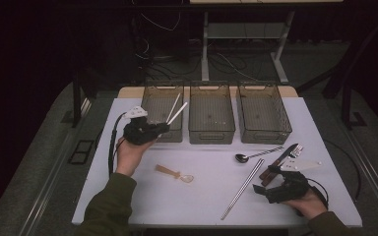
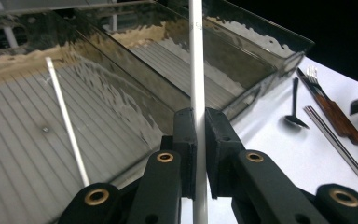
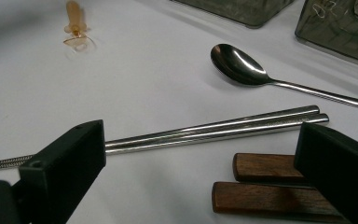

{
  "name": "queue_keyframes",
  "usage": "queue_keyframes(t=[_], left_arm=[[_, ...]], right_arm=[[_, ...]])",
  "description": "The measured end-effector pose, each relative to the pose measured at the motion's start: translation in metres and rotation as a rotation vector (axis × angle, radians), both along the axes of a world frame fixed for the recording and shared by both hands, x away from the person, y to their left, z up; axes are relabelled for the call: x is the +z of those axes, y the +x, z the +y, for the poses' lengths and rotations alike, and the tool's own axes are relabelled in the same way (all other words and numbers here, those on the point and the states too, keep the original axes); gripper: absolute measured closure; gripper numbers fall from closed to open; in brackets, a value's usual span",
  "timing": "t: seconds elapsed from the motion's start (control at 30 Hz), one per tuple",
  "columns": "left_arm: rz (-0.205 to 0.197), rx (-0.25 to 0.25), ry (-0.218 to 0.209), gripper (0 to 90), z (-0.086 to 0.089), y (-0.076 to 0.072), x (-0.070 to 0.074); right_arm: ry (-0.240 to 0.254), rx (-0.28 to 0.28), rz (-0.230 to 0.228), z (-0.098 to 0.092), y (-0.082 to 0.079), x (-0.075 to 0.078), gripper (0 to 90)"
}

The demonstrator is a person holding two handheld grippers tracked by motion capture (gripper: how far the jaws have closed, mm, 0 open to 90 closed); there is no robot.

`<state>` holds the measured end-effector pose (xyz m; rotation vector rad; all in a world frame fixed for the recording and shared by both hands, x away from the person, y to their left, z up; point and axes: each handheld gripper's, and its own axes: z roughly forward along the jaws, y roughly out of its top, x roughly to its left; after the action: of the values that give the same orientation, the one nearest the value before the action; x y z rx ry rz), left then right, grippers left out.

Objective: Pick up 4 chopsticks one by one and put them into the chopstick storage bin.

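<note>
Item, sorting cutlery into bins. Right gripper, near the surface's front right corner, rested with fingers apart over the wooden-handled knife and fork. Left gripper, toward the back left, had fingers clamped on a white chopstick at the near wall of the left bin, where its mate lay. Advice: tilt the tip down inside before release.

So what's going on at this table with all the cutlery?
A person is sorting cutlery into three bins with a hand-held gripper in each hand. The left hand-held gripper is shut on a white chopstick, held over the left bin, where another white chopstick already lies. The right hand-held gripper is open, low over the steel chopsticks and two wooden handles. A steel spoon waits nearby.
</note>
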<state>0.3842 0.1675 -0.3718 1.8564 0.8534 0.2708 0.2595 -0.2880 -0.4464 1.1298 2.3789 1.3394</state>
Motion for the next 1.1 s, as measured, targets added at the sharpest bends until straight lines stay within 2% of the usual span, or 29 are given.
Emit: queue_keyframes(t=[0.13, 0.43, 0.7, 0.83, 1.03, 1.1], left_arm=[[-0.005, 0.015, 0.011, 83.3, 0.001, 0.01, 0.007], [0.003, 0.067, 0.005, 83.3, 0.003, 0.032, 0.014], [-0.004, 0.09, 0.01, 83.3, 0.001, 0.048, 0.023], [-0.014, 0.102, 0.015, 83.3, -0.003, 0.062, 0.029], [-0.023, 0.116, 0.017, 83.2, -0.007, 0.078, 0.028], [-0.022, 0.117, 0.032, 83.2, -0.009, 0.083, 0.026]], right_arm=[[0.004, 0.0, -0.003, 0.0, 0.0, 0.0, 2.3], [0.006, -0.004, -0.004, -0.001, 0.0, 0.001, 2.3], [0.008, -0.004, -0.003, -0.001, -0.001, 0.001, 2.3], [0.013, -0.003, -0.005, -0.001, -0.001, 0.002, 2.3], [0.018, -0.003, -0.007, -0.002, -0.002, 0.003, 2.3], [0.02, -0.001, -0.008, -0.002, -0.002, 0.003, 2.3]])
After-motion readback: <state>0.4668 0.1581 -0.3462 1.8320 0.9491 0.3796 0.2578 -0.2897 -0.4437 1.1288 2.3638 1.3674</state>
